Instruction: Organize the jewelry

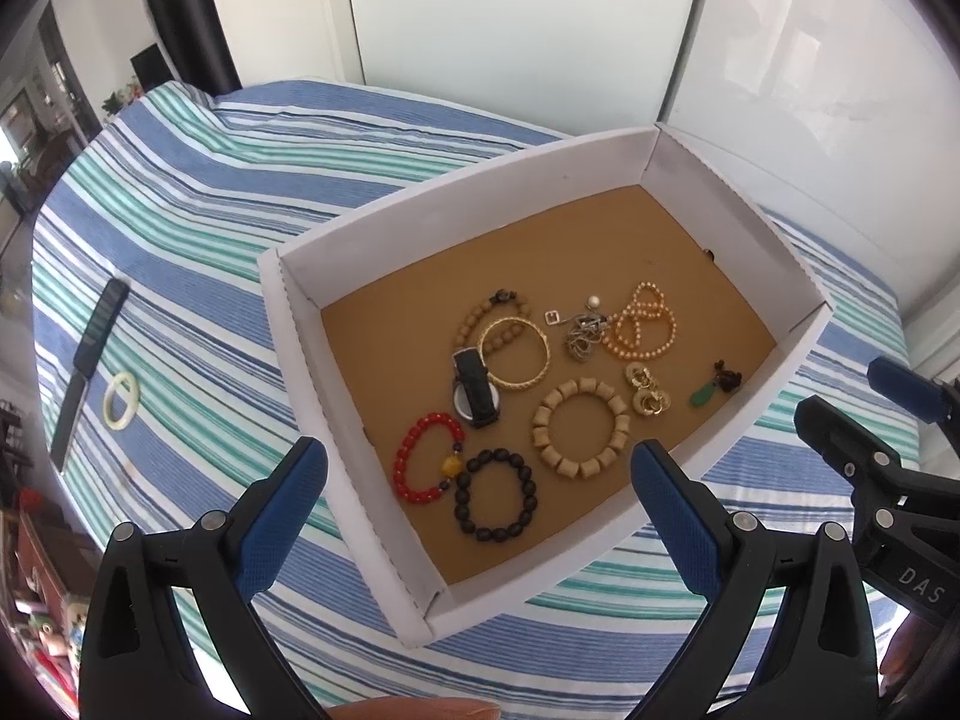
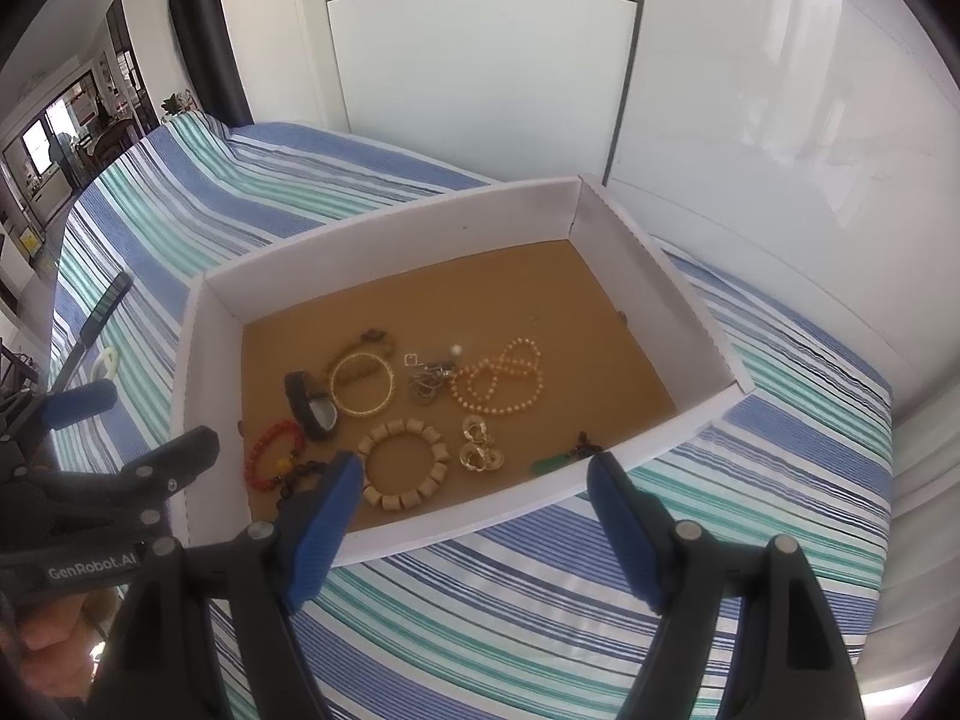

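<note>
Left wrist view: pale bangle (image 1: 120, 398) is seen outside box (image 1: 288, 324), on bed, at nine o'clock.
Nearer: left tool (image 1: 479, 465), released.
Right tool (image 2: 474, 483): released, empty.

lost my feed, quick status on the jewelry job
Left hand-held gripper and right hand-held gripper open, empty, above the box. Jewelry in the box; pale bangle outside on the striped cloth. Nothing in the way.

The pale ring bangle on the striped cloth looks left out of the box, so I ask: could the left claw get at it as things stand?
Probably yes. The pale ring bangle lies flat on the striped cloth, outside the white box, beside a dark flat strip. The left claw is open and empty, with nothing standing between.
</note>
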`<state>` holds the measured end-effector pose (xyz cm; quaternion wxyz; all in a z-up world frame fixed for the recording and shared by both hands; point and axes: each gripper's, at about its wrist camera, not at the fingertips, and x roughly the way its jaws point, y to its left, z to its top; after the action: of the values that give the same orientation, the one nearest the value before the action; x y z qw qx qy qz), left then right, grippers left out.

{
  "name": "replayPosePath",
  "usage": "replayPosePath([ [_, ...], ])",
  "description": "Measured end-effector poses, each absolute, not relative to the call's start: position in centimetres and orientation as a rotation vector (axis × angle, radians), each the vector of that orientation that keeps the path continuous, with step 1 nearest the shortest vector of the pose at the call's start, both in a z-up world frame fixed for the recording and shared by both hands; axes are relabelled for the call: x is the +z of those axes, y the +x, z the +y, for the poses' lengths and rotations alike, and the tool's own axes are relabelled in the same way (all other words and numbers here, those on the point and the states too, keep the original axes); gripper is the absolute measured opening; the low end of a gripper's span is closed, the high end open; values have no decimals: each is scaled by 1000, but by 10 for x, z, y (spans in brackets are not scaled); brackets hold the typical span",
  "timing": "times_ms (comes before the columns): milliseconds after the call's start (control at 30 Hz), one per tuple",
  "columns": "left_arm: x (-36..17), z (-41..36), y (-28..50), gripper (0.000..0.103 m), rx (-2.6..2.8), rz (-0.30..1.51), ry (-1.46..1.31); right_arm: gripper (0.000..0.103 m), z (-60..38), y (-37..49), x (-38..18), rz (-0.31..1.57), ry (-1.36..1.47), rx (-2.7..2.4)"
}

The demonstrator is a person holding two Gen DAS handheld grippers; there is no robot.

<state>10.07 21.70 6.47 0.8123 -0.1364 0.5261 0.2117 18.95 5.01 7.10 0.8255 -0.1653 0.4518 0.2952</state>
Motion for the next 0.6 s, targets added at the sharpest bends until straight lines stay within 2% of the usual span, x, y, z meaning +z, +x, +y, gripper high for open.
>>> replayPosePath([
  [600, 63, 216, 102, 101, 448, 1137, -287, 79, 45, 190, 68, 966, -370, 630],
])
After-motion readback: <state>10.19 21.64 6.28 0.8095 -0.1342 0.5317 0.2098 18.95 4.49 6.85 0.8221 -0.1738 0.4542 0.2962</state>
